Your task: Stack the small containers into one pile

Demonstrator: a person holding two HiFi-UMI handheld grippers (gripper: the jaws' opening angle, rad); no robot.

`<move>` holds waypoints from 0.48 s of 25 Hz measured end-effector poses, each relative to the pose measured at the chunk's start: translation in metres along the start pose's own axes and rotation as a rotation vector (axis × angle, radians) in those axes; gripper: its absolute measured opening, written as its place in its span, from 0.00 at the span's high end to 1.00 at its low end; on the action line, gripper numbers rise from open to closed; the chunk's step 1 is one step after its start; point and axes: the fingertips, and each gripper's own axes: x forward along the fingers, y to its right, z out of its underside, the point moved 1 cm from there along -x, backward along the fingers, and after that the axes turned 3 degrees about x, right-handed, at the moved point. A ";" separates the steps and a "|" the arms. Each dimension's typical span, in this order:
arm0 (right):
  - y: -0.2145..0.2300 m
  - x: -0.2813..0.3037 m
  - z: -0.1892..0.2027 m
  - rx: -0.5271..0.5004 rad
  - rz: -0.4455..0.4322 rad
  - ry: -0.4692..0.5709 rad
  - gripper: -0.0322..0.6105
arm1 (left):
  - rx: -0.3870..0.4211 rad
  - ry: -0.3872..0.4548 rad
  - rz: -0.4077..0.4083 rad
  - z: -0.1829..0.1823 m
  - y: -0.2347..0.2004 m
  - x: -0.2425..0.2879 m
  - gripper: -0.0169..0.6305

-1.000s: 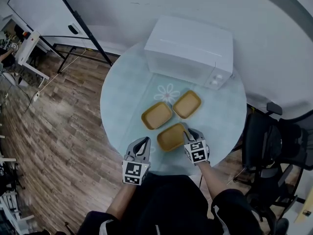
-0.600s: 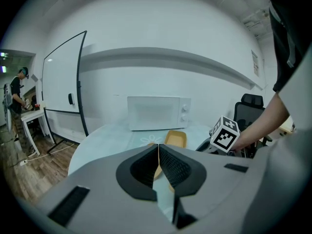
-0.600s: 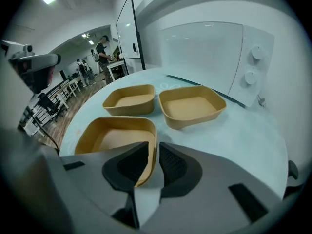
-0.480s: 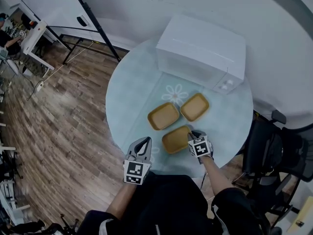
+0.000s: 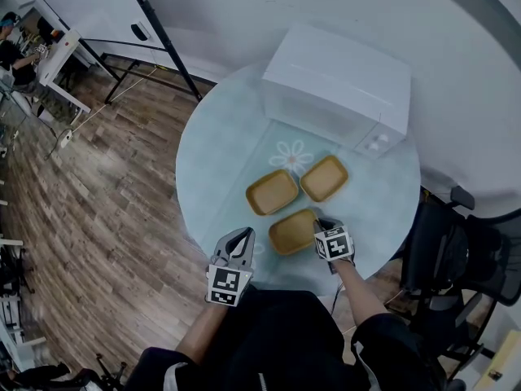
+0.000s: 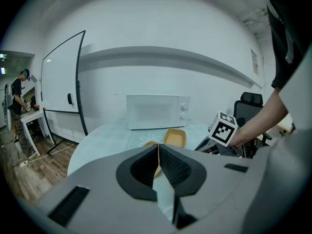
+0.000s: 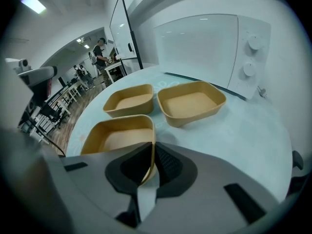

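Observation:
Three shallow tan containers lie on the round pale table point(image 5: 212, 161): one at the left point(image 5: 272, 191), one at the right point(image 5: 324, 177), and the nearest one point(image 5: 291, 230) by the table's front edge. My right gripper point(image 5: 321, 225) is shut on the right rim of the nearest container point(image 7: 119, 138), whose thin wall runs between the jaws point(image 7: 152, 160). The other two containers point(image 7: 129, 100) point(image 7: 191, 101) sit just beyond it, side by side. My left gripper point(image 5: 242, 237) hovers at the front edge left of the nearest container, shut with nothing in it point(image 6: 158, 165).
A white microwave point(image 5: 338, 84) stands at the back of the table, close behind the containers. A black office chair point(image 5: 444, 251) is at the right of the table. A whiteboard on a stand point(image 5: 98, 6) and wooden floor point(image 5: 98, 218) lie to the left.
The head view has shifted a little, so the table sits further right in the picture. My right gripper has kept its hold on the nearest container's rim; the left gripper has barely moved.

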 end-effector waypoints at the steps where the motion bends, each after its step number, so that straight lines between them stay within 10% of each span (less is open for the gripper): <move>1: -0.001 -0.002 -0.002 0.006 -0.006 0.006 0.89 | 0.000 0.001 -0.001 0.000 0.000 -0.001 0.95; 12: -0.007 -0.046 -0.046 0.071 -0.075 0.113 0.89 | -0.004 0.011 -0.014 0.003 -0.004 -0.006 0.95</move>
